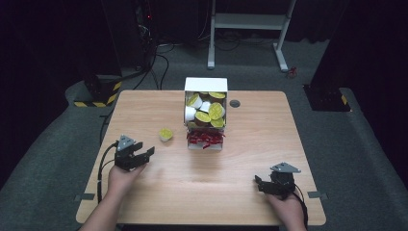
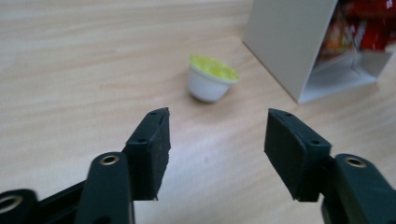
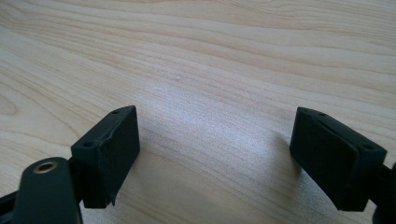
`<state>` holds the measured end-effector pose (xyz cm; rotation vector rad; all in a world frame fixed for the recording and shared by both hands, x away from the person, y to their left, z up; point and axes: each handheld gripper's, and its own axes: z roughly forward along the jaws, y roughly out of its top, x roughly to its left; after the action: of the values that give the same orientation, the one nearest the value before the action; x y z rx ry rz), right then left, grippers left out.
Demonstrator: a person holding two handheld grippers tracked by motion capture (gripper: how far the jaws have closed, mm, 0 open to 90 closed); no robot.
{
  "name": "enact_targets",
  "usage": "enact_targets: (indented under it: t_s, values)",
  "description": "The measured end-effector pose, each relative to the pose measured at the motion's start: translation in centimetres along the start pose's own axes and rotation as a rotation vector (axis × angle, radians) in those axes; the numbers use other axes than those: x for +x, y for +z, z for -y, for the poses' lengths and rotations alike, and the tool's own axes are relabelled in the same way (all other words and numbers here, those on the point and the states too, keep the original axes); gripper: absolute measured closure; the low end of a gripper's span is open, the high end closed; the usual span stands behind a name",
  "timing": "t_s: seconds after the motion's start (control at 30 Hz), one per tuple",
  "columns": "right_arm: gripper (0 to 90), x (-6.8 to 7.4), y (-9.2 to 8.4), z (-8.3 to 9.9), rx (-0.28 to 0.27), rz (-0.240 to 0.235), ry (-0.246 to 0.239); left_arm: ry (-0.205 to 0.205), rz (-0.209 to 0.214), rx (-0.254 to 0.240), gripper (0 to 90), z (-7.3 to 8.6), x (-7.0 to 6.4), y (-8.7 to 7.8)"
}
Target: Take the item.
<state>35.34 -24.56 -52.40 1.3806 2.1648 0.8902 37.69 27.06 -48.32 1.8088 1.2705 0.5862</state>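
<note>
left tongs [image 2: 217, 135] parted, empty, near yellow-lidded cup [image 2: 211, 78] on table [image 2: 70, 70].

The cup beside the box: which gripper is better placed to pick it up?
Left. The left gripper is close to the cup, open and pointing at it; the right gripper is far off.

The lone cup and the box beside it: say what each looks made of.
Cup: probably white plastic, smooth with a slight sheen, under a yellow lid that looks like foil or film; the blur leaves that open.
Box: likely white cardboard, matt, with flat thin walls and sharp folded edges.
</note>
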Motion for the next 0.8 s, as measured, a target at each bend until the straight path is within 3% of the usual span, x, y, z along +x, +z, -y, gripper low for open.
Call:
enact_targets:
  t_s: [0.1, 0.23, 0.4, 0.5, 0.6, 0.8]
  values:
    - [15.9, 0.0, 0.0, 0.0, 0.0, 0.001, 0.001, -0.013, 0.021, 0.033, 36.7, 1.4, 0.2, -0.9]
    - [16.1, 0.0, 0.0, 0.0, 0.001, 0.001, 0.005, 0.01, 0.022, 0.07, 33.0, 2.9, 0.6, -2.2]
    - [16.0, 0.0, 0.0, 0.0, 0.001, 0.001, 0.005, 0.039, -0.012, 0.17, 29.3, 5.4, 1.0, -2.8]
    - [15.8, -0.1, 0.0, 0.1, -0.001, -0.006, -0.008, 0.076, -0.034, 0.199, 25.1, 6.5, 0.9, -2.9]
    - [15.5, -0.1, -0.1, 0.1, -0.003, -0.011, -0.012, 0.082, -0.05, 0.168, 19.7, 7.3, 0.8, -2.9]
    - [12.9, -0.1, -0.1, 0.1, 0.005, -0.022, -0.015, 0.082, -0.047, 0.169, 16.9, 7.4, 0.9, -3.1]
